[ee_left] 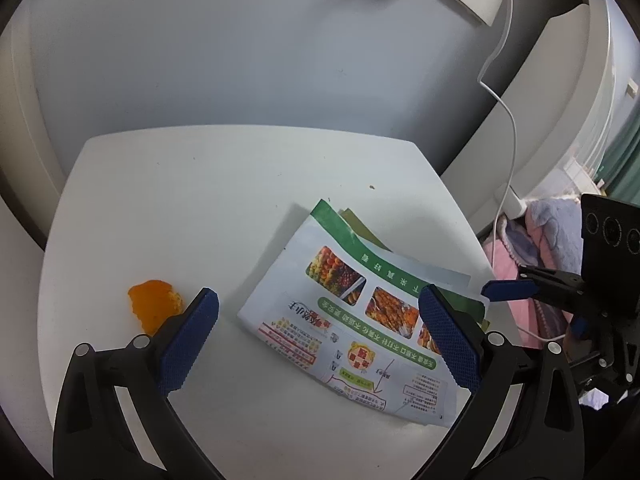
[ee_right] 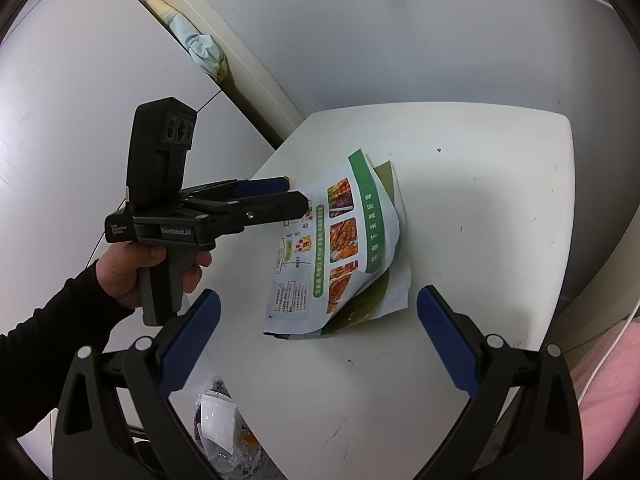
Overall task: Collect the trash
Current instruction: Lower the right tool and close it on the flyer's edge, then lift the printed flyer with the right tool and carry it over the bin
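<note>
Left tool (ee_left: 318, 312) agape — above leaflet (ee_left: 360, 312)

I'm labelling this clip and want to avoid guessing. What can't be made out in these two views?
- Orange peel piece: partly covered by the left gripper finger in the left wrist view; not visible in the right wrist view.
- Printed paper flyer: text too small to read; lower sheets hidden by the top one.
- Clear plastic trash bag: cut off behind the right gripper finger; contents unclear.
- White table: near edge hidden.
</note>
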The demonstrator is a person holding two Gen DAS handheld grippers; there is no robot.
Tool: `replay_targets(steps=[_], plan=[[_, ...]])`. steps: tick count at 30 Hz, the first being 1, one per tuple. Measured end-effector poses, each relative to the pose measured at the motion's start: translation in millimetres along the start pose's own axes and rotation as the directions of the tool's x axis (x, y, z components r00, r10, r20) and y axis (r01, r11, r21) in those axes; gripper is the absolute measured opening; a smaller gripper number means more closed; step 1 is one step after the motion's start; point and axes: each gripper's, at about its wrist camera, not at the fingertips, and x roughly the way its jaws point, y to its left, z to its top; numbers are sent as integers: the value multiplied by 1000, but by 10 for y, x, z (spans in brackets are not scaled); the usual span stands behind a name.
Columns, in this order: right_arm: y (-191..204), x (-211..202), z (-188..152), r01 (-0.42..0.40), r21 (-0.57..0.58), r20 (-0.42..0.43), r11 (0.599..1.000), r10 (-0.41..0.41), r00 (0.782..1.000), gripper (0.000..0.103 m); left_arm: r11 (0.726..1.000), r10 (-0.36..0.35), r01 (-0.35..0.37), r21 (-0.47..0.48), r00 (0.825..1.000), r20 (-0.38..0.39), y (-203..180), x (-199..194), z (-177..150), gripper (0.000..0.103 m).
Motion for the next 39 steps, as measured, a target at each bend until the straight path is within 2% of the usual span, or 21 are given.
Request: replay_targets(steps=[10, 13, 15, 16, 17, 19, 22, 24, 29, 34, 39], plan=[[-57, 96, -13, -7, 42, 5, 999, 7, 1000, 95, 999, -33, 33, -16, 999, -8, 7, 31, -6, 97], [-76, 169, -14, -6, 62, -4, 998, 7, 1000, 74, 999, -37, 37, -4, 999, -11, -21, 39, -8, 96], [-79, 184, -12, -4, 63, 2, 998, 4, 1000, 71, 999, -38, 38, -1, 999, -10, -37, 56, 10, 91], [-80, 197, -17, -4, 64, 3, 998, 3, 1000, 71, 1000, -30, 30, 1, 1000, -8, -41, 62, 21, 85], [-85, 199, -20, -4, 65, 4, 998, 3, 1000, 70, 1000, -26, 26, 1, 1000, -7, -34, 64, 27, 74], [-93, 211, -28, 5, 65, 9, 998, -5, 1000, 64, 1000, -18, 18, -1, 1000, -6, -30, 78, 42, 61], [-109, 224, -37, 14, 64, 10, 998, -15, 1000, 54, 1000, -19, 19, 4, 1000, -12, -32, 82, 59, 58], [-110, 233, -48, 20, 57, 11, 998, -20, 1000, 47, 1000, -13, 14, 10, 1000, -16, -45, 99, 70, 51], [-119, 262, -74, 25, 44, 11, 999, -26, 1000, 36, 999, 29, -28, 33, 999, -29, -112, 170, 105, 19], [-131, 283, -88, 29, 39, 15, 999, -30, 999, 27, 997, 40, -38, 61, 999, -32, -186, 207, 91, 8], [-169, 310, -99, 17, 41, 14, 999, -17, 1000, 16, 997, 31, -29, 67, 999, -31, -225, 218, 78, 5]])
